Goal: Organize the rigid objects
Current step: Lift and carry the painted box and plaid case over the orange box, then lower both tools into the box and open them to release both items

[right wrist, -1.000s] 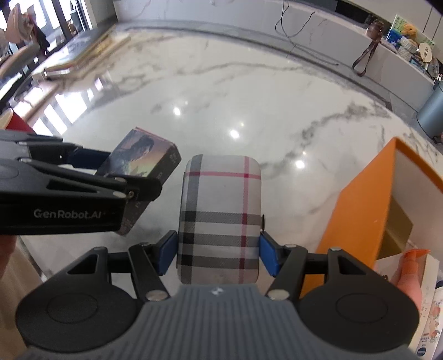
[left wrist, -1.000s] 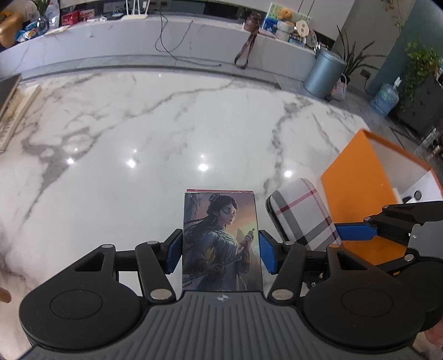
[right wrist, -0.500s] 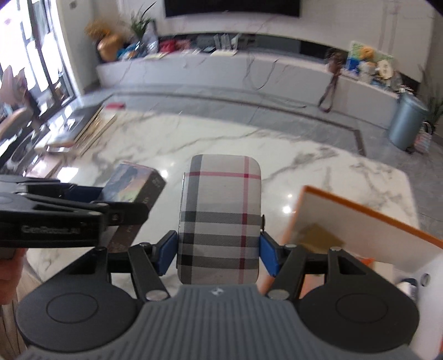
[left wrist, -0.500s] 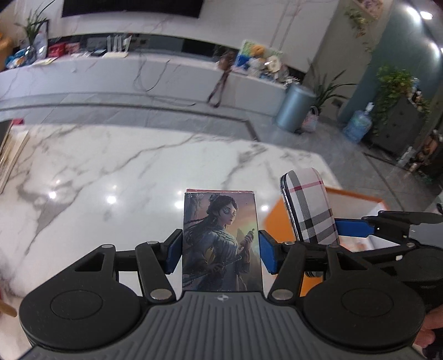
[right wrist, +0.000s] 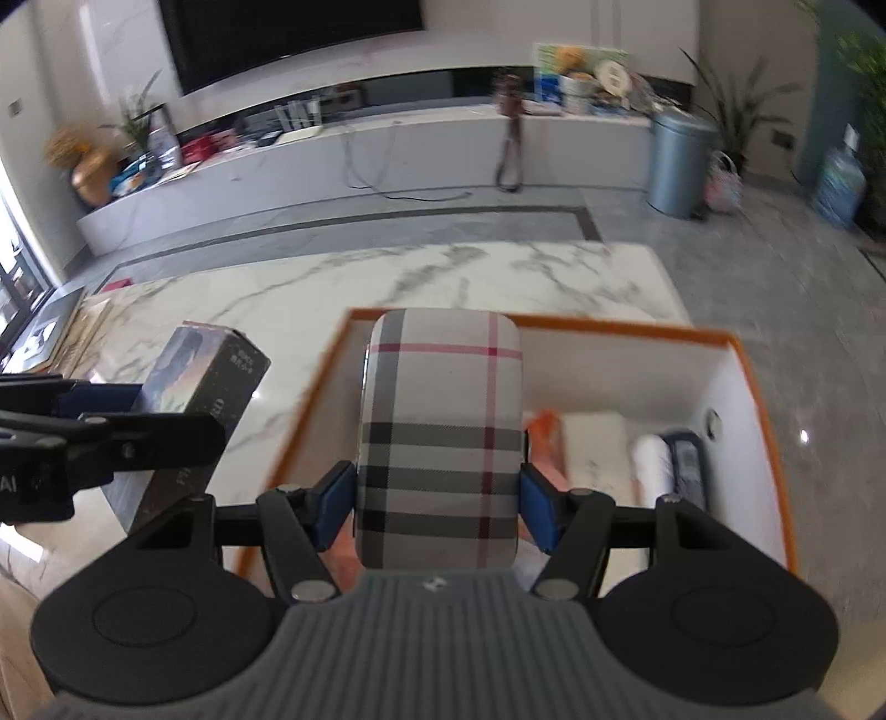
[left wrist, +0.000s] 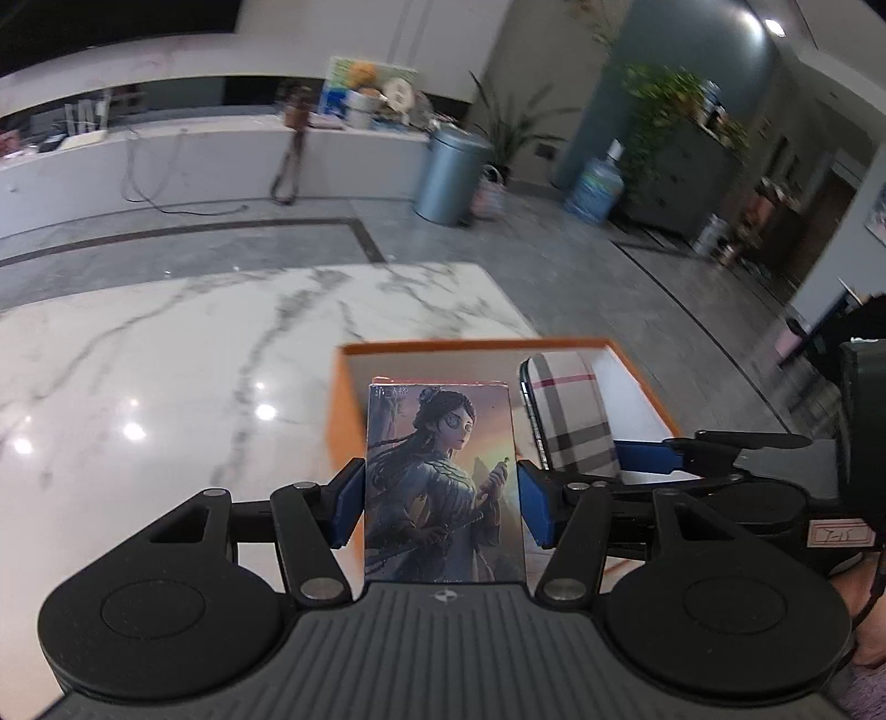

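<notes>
A home living room: wall television (right wrist: 293, 39), marble table (right wrist: 443, 277), houseplants (left wrist: 659, 105).

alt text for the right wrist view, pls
The right claw grips a plaid case above an open orange box on a marble table. At left, the left claw holds a dark illustrated box.

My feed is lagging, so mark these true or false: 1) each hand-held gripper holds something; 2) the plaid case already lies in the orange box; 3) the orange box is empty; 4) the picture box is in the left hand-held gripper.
1) True: left hand-held gripper and right hand-held gripper both grip items.
2) False: the plaid case is held above the orange box.
3) False: items already lie inside.
4) True: it grips the picture box.
</notes>
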Demonstrator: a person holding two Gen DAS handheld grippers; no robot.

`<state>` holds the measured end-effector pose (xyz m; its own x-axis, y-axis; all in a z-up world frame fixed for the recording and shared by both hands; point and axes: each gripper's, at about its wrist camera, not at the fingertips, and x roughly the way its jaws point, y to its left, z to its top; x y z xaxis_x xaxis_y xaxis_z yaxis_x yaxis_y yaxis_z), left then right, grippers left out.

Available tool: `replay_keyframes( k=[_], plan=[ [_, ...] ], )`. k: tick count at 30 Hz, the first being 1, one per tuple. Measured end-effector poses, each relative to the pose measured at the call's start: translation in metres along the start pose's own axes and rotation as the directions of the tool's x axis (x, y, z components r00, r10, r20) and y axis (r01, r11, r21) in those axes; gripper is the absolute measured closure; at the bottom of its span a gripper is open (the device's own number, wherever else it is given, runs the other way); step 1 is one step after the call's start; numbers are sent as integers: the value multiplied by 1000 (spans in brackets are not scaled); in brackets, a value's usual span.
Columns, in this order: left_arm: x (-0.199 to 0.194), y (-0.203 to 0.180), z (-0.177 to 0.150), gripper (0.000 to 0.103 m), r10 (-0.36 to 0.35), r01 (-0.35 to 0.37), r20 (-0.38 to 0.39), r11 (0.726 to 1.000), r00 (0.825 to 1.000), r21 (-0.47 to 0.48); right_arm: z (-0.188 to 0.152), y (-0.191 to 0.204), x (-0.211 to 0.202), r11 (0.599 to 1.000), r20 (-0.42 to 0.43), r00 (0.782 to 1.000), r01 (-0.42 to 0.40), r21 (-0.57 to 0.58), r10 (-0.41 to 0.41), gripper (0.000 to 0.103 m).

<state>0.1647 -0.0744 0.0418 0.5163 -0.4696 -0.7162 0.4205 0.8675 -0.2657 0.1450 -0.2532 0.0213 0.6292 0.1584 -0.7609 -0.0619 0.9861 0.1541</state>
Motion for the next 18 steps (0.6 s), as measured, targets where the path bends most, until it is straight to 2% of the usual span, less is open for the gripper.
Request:
replay_keyframes(
  k=[7,14,18],
  plan=[
    [41,-24,0,37,-31,34,-77,999,997,36,-20,-35,13,997,-41,999,9,82,-6,40],
    [76,-36,-9,37,12,2,-137,994,990,106,-32,-54,35,995,-103,995,27,93,-17,40],
    [90,-39,-16,37,18,0,-164,994,986,108,-38,-59,43,995,-126,991,45,91,-34,40]
  ],
)
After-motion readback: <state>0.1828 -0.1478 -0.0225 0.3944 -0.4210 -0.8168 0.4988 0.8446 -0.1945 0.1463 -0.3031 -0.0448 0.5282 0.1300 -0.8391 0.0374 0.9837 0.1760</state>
